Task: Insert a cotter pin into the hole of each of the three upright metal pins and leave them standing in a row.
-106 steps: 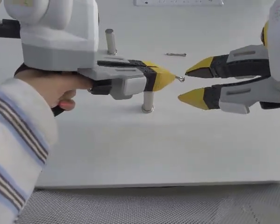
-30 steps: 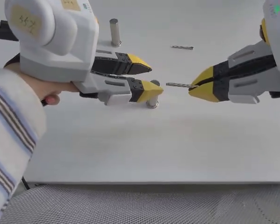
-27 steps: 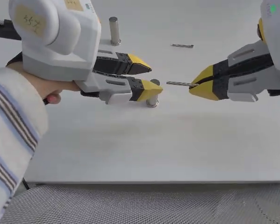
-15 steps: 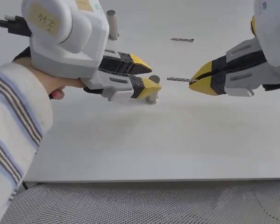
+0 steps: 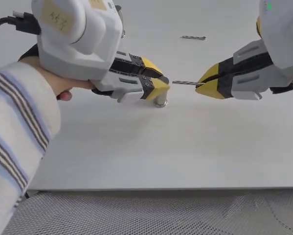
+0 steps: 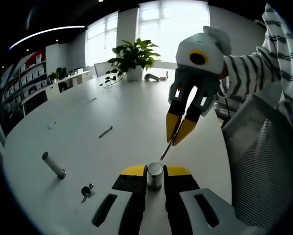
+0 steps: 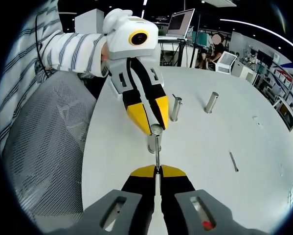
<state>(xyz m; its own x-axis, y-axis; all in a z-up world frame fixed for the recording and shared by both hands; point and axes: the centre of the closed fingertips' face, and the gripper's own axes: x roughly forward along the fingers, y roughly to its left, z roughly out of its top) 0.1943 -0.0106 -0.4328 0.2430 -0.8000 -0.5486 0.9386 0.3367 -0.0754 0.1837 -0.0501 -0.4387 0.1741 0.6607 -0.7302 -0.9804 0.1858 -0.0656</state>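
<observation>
Clamping the short upright grey metal pin [image 6: 155, 176] near its top, the left gripper [image 5: 164, 82] has its yellow-tipped jaws closed on it at the middle of the white table [image 5: 151, 147]. The right gripper [image 5: 199, 85] pinches a thin steel cotter pin [image 5: 184, 82] pointing toward 9 o'clock, its free end at the metal pin's top. Whether it is in the hole cannot be told. A loose cotter pin [image 5: 193, 37] lies at 12 o'clock, well apart.

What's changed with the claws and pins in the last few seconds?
The cotter pin passed from the left claw to the right claw, which now aims it at the nearest metal pin. The left claw closed on that pin. The spare cotter pin stayed put.
</observation>
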